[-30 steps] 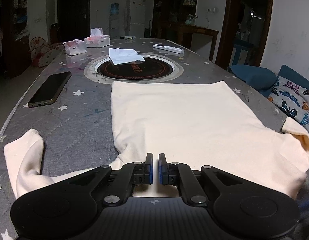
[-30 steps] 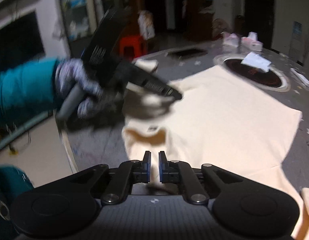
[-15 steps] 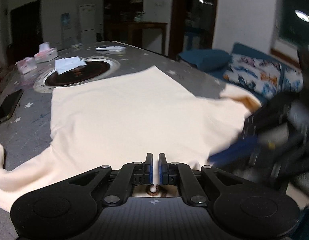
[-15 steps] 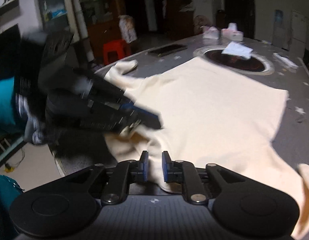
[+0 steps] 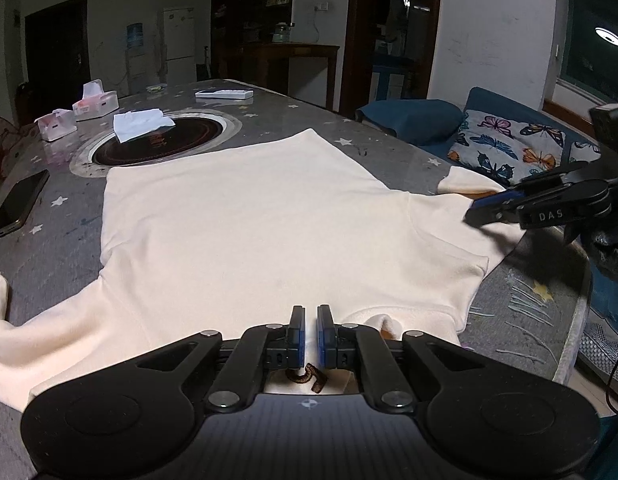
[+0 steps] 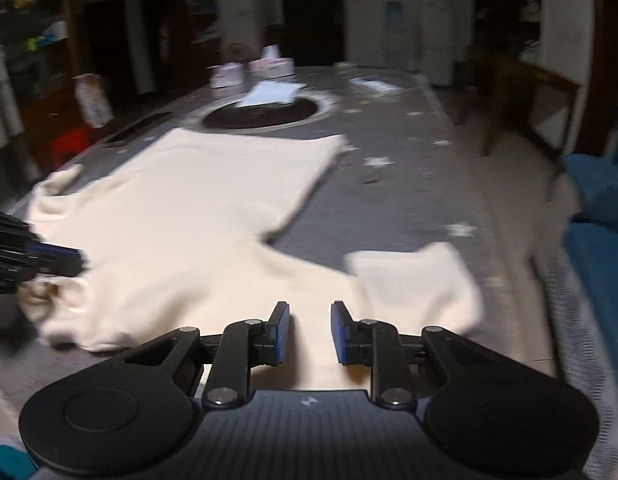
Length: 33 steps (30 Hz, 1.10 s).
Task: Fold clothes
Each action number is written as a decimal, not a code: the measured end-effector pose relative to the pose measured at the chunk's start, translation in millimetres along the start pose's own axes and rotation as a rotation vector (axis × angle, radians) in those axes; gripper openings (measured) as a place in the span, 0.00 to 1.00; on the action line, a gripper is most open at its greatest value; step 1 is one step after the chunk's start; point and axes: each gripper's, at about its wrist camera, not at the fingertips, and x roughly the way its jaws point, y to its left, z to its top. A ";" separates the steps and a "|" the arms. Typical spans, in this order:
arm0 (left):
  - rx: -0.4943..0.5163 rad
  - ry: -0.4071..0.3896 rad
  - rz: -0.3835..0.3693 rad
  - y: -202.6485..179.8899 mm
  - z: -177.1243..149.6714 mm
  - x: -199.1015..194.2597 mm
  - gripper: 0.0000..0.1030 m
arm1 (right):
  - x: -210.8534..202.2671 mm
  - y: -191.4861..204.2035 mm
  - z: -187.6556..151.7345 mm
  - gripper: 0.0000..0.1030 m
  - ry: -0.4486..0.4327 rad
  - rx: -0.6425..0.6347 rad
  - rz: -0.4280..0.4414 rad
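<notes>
Since 1 s ago both claws shifted along the near edge of the table point(image 5: 57, 264): left claw point(image 5: 311, 330) went from the left armpit area to the collar, right claw point(image 6: 307, 334) swung away from the collar toward the right sleeve. Left claw now has its pads together, nothing seen pinched btwn them, tips over the neckline w/ a dark brown mark on the cloth just under them. Right claw's jaws are opening; cream cloth lies below the gap, pads not pressing it, view blurred. Cream shirt point(image 5: 245, 216) lies flat on the grey star-print table, collar at the near edge, hem toward the far end, touching the rim of the round dark hob inset point(image 5: 157, 140). Left sleeve trails to the near-left corner, right sleeve point(image 6: 413, 280) folded back near the right edge. White tissue point(image 5: 139, 124) sits on the hob; two tissue boxes point(image 5: 95, 102) at the far-left side; phone point(image 5: 17, 204) by the left edge; remote point(image 5: 224, 94) at the far end. Butterfly cushion point(image 5: 509, 148) lies off the table's right edge.
</notes>
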 end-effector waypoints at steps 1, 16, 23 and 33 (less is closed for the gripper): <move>-0.002 -0.001 0.000 -0.1 -0.3 -0.3 0.07 | -2.8 -3.9 -2.1 0.22 -0.005 0.008 -0.036; -0.037 -0.011 0.005 -0.6 -4.2 -3.5 0.08 | -33.7 -48.0 -26.7 0.33 -0.049 0.129 -0.349; -0.071 -0.020 0.012 -1.0 -6.6 -6.1 0.09 | -25.2 -37.4 -11.2 0.42 -0.086 0.082 -0.272; -0.217 -0.101 0.201 45.7 -4.1 -40.8 0.15 | -6.8 -9.2 2.0 0.52 -0.074 0.033 -0.155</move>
